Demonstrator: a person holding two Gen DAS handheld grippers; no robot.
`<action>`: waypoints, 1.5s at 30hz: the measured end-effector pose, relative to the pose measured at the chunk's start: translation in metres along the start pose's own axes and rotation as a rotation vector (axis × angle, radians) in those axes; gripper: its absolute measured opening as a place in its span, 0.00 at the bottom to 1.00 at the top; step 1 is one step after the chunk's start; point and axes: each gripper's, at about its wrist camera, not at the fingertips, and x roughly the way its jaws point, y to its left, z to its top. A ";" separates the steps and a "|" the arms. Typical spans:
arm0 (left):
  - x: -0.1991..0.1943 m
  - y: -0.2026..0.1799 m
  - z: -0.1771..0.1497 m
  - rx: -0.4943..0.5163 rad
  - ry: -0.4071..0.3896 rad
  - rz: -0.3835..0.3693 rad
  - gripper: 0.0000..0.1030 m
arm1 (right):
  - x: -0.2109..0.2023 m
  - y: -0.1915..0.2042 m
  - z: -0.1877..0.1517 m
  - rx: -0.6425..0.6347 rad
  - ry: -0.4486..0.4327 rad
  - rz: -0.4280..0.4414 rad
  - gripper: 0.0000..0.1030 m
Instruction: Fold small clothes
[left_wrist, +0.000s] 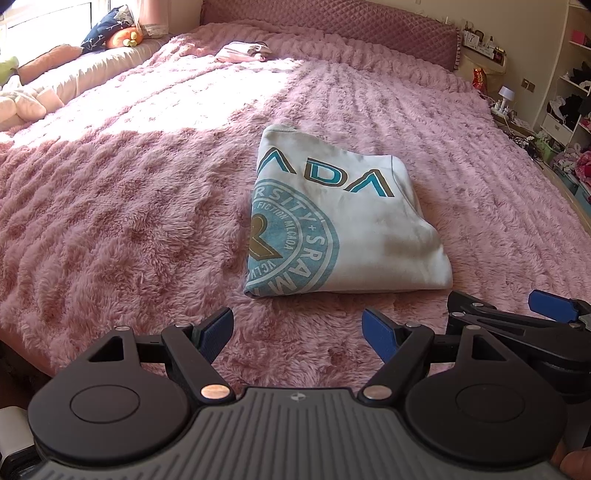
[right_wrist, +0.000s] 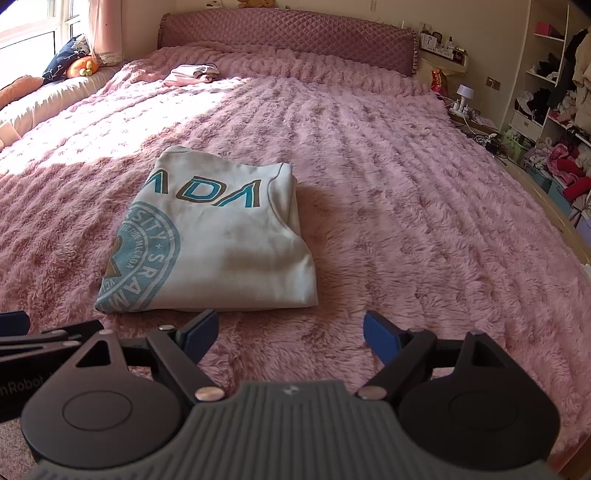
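A pale grey-white top (left_wrist: 354, 232) with teal lettering and a round teal print lies folded into a compact rectangle on the pink fluffy bedspread (left_wrist: 129, 206). My left gripper (left_wrist: 299, 332) hovers just in front of its near edge, open, with nothing between its blue pads. The same folded top (right_wrist: 221, 236) sits ahead and to the left in the right wrist view. My right gripper (right_wrist: 290, 334) stands open before the top's near right corner, apart from the cloth. The right gripper's arm also shows at the right edge of the left wrist view.
A small folded pink garment (left_wrist: 242, 51) lies far back near the quilted headboard (right_wrist: 288, 33). Cushions and soft toys (left_wrist: 110, 33) line the window side at left. A cluttered nightstand (right_wrist: 461, 107) and shelves with clothes (right_wrist: 554, 110) stand to the right of the bed.
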 end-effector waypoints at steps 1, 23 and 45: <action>0.000 0.000 0.000 0.002 -0.001 0.001 0.90 | 0.000 0.000 0.000 0.000 0.000 -0.001 0.79; 0.006 0.000 0.002 0.002 0.029 0.003 0.90 | 0.007 0.000 -0.001 0.019 0.021 0.004 0.79; 0.013 0.000 0.001 -0.011 0.056 0.005 0.90 | 0.015 0.001 -0.002 0.018 0.038 -0.003 0.79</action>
